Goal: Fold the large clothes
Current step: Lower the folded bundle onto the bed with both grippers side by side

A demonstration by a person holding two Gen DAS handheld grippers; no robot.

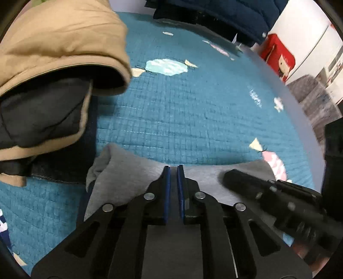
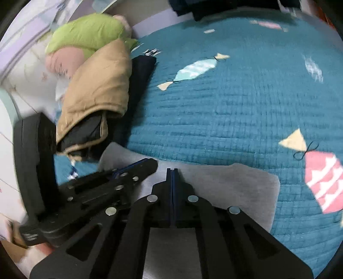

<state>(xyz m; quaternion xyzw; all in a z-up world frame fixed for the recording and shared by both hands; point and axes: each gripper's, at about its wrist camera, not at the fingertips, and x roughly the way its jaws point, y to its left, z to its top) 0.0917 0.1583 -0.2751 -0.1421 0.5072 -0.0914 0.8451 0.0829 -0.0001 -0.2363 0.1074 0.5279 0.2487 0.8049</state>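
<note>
Grey garment point(image 1: 133, 178) lies flat on the teal quilted bed cover point(image 1: 193, 111), along the lower centre of both frames, its far edge running left to right just ahead of the fingertips.

Left hand-held gripper point(image 1: 173, 169): blue pads nearly together, a thin slit between them. The fabric edge sits right at the tips; whether any cloth is pinched in that slit I cannot tell. Right hand-held gripper point(image 2: 172, 171): pads pressed fully together, resting on the grey cloth; likely nipping it, though no cloth shows between the pads.

Step in hand, by my reading: both tools at the far edge of the grey piece, either setting a fold or taking hold for the next one. Next move calls for a sure pinch at two spaced points on that edge, then carrying it across evenly so the cloth does not bunch.

Left view only: red box point(image 1: 276, 53) at upper right and dark clothing point(image 1: 214, 10) along the top. Right view only: green stuffed toy point(image 2: 85, 34) at upper left, and the garment's right corner point(image 2: 272, 180). Both show the folded tan jacket point(image 2: 98, 85) on the left.
</note>
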